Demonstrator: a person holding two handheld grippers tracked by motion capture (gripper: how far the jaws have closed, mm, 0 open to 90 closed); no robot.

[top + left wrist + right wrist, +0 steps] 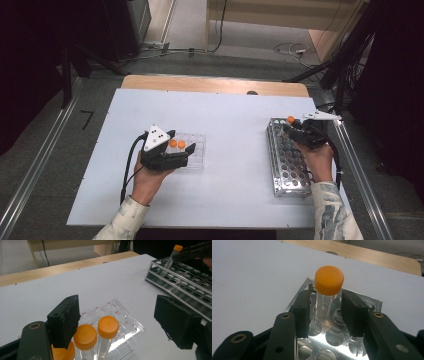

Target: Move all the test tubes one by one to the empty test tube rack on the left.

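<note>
An orange-capped clear tube (329, 280) stands in a far corner hole of the metal rack (332, 340), which lies at the table's right (287, 165). My right gripper (324, 302) has its jaws on either side of the tube just under the cap, with narrow gaps showing at both pads. The left gripper view shows this tube (172, 257) leaning, beside the right gripper (181, 255). My left gripper (120, 315) stands open over a clear well plate (125, 320). Three orange-capped tubes (108, 327) stand upright in it, close to the left pad.
A wooden strip (215, 85) borders the white table's far edge. Cables lie on the floor beyond. The rack (185, 287) holds several empty holes. White table surface lies between the plate (197, 150) and the rack.
</note>
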